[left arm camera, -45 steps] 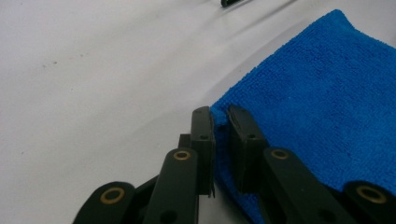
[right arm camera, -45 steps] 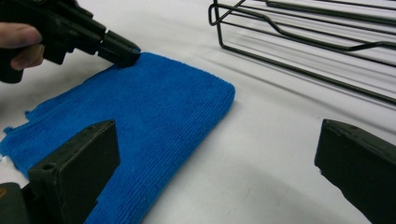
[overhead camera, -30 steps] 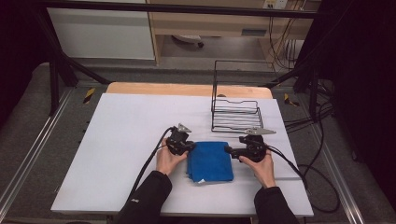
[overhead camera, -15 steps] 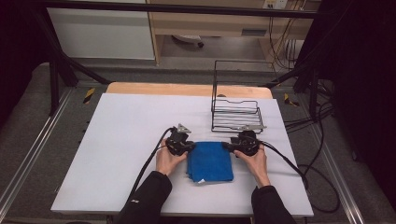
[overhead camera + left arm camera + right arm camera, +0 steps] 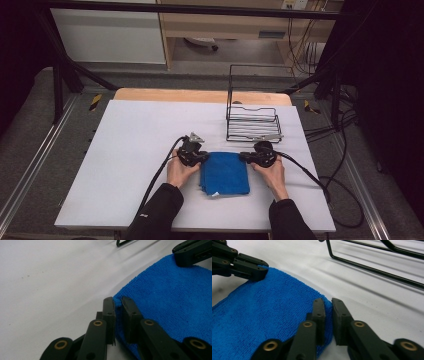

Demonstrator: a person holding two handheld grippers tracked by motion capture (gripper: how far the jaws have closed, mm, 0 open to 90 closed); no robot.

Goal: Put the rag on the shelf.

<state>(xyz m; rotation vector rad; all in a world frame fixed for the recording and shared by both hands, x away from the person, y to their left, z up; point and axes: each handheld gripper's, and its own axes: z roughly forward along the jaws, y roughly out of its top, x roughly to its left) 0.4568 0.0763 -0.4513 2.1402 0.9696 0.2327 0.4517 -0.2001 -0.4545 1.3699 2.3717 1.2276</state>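
A folded blue microfibre cloth (image 5: 225, 172) lies flat on the white table (image 5: 130, 150), near its front edge, just in front of a black wire rack (image 5: 252, 122). The left gripper (image 5: 194, 156) pinches the cloth's far left corner, its jaws pressed together on the fabric's edge. The right gripper (image 5: 250, 157) has just been closing its jaws on the far right corner, and they now clamp a fold of the cloth between them.
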